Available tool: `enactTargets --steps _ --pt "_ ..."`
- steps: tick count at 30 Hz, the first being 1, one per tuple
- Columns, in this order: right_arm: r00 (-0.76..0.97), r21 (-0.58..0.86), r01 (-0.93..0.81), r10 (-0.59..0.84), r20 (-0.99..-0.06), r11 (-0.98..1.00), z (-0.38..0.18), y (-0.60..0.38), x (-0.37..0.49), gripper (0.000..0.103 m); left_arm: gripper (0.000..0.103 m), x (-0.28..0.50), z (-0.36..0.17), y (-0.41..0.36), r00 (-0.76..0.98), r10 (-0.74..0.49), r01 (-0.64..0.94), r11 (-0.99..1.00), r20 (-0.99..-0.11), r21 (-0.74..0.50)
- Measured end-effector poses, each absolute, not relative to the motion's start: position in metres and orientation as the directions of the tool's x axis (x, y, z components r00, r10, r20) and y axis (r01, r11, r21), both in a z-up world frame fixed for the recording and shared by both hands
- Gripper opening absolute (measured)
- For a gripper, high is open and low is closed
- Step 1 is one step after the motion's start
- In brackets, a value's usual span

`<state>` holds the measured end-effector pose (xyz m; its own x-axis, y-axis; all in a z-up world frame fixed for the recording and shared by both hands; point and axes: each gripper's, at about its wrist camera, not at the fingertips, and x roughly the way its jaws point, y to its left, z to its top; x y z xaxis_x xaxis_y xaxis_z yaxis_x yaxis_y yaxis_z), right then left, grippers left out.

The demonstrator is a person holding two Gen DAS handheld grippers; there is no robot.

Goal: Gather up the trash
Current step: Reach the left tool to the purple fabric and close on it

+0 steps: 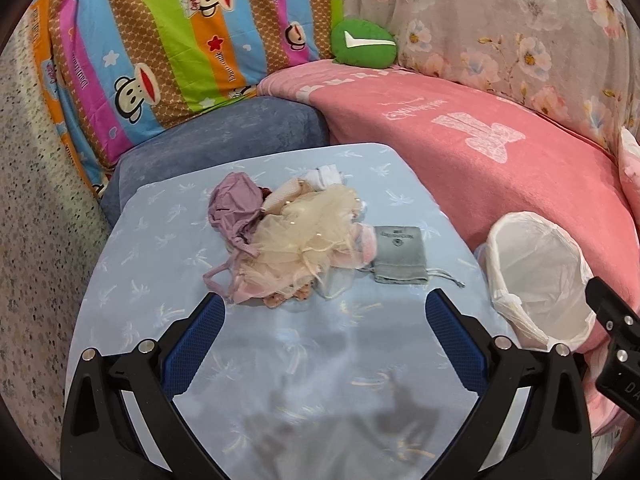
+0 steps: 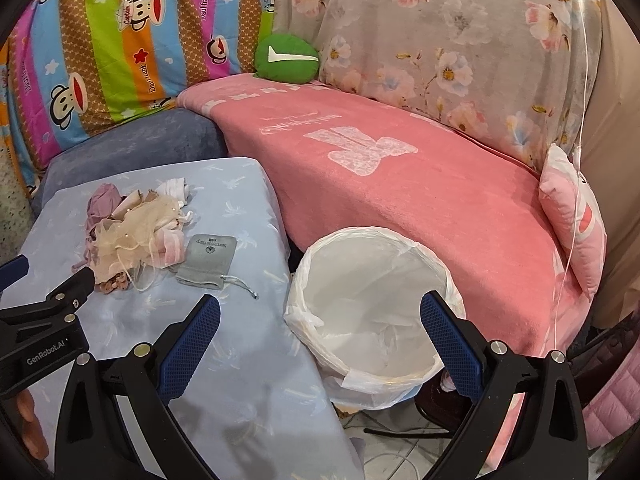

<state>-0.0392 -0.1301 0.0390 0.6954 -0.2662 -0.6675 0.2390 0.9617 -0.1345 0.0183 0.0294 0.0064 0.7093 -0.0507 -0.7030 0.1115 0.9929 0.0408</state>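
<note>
A heap of trash [image 1: 288, 236] lies on the light blue table [image 1: 280, 360]: a purple cloth [image 1: 232, 208], cream tulle, pink and white scraps. A grey drawstring pouch [image 1: 400, 254] lies to its right. The heap [image 2: 136, 236] and pouch [image 2: 210, 256] also show in the right wrist view. A white-lined bin [image 2: 372, 304] stands right of the table, also in the left wrist view [image 1: 540, 276]. My left gripper [image 1: 324, 312] is open and empty, just short of the heap. My right gripper [image 2: 320, 316] is open and empty, over the bin's near-left rim.
A pink blanket [image 2: 400, 200] covers the sofa behind the bin. A green cushion [image 1: 362, 44], a striped monkey-print quilt [image 1: 160, 40] and a floral cover [image 1: 520, 40] lie behind. A blue seat [image 1: 220, 136] is beyond the table. A pink pillow [image 2: 572, 216] is at the right.
</note>
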Motion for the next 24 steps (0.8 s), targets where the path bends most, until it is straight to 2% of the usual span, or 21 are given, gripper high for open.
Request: enactTargets --steps 11,18,24 --pt "0.707 -0.102 0.207 -0.22 -0.672 0.973 0.02 -0.099 0.001 0.097 0.096 0.056 -0.018 0.097 0.704 -0.017 0.033 0.999 -0.71 0.009" --pt "0.684 -0.07 0.188 -0.181 -0.707 0.98 -0.006 -0.084 0.042 0.097 0.096 0.08 -0.036 0.127 0.686 0.003 -0.011 1.0 -0.727 -0.006" --pt "0.688 -0.031 0.13 -0.113 -0.717 0.991 -0.013 -0.058 0.074 0.097 0.096 0.109 -0.041 0.151 0.677 -0.022 -0.029 0.998 -0.736 -0.057"
